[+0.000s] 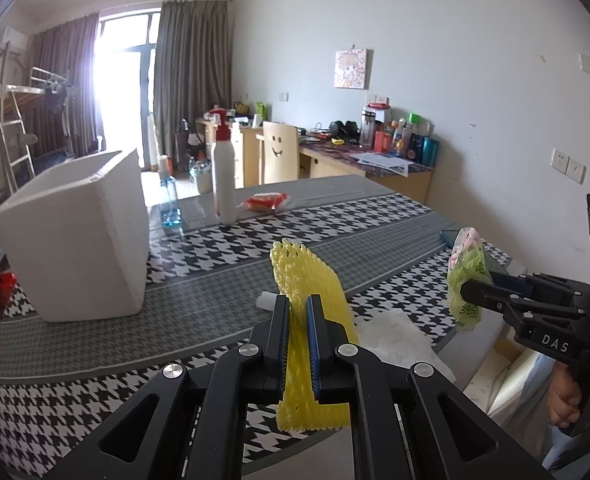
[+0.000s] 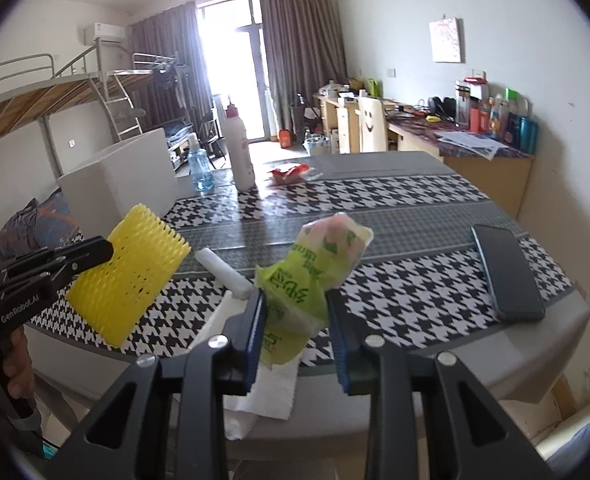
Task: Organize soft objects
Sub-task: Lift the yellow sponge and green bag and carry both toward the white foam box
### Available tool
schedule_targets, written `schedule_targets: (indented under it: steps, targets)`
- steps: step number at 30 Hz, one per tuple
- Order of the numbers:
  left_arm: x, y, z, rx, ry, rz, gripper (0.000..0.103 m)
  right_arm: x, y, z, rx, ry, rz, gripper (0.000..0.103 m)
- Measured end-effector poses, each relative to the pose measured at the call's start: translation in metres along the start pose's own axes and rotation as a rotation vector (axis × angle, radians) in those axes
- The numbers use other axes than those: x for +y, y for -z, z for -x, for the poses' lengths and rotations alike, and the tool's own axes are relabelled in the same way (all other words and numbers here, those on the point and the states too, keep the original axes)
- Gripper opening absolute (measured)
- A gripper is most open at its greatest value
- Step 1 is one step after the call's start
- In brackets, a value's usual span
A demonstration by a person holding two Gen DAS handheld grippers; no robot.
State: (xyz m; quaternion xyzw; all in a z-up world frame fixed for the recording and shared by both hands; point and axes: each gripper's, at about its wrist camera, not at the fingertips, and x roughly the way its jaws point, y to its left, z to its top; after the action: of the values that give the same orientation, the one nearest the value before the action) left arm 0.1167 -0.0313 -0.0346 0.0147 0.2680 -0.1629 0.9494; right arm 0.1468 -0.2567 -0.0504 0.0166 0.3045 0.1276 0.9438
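My left gripper [image 1: 297, 304] is shut on a yellow foam net sleeve [image 1: 307, 280] and holds it above the table's near edge; the sleeve also shows in the right wrist view [image 2: 131, 276]. My right gripper [image 2: 295, 304] is shut on a green and pink tissue pack [image 2: 307, 276], held above the table; the pack also shows in the left wrist view [image 1: 465, 276]. A white foam box [image 1: 75, 232] stands open on the table at the left. A white foam roll [image 2: 225, 272] and a white paper sheet [image 1: 399, 344] lie at the near edge.
A houndstooth cloth covers the table [image 1: 223, 280]. A white pump bottle [image 1: 223, 180], a blue spray bottle [image 1: 170, 200] and a red snack packet [image 1: 265, 202] stand at the far side. A phone [image 2: 509, 272] lies at the right edge. A chair [image 1: 281, 152] and desks stand behind.
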Motion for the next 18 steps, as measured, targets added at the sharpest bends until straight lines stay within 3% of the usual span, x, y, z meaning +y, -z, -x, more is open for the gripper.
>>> schedule_targets:
  steps: [18]
  targets:
    - [0.018,-0.02,0.004,-0.045,-0.071,-0.002,0.009,0.024,-0.03,-0.007,-0.068,-0.044,0.076,0.035]
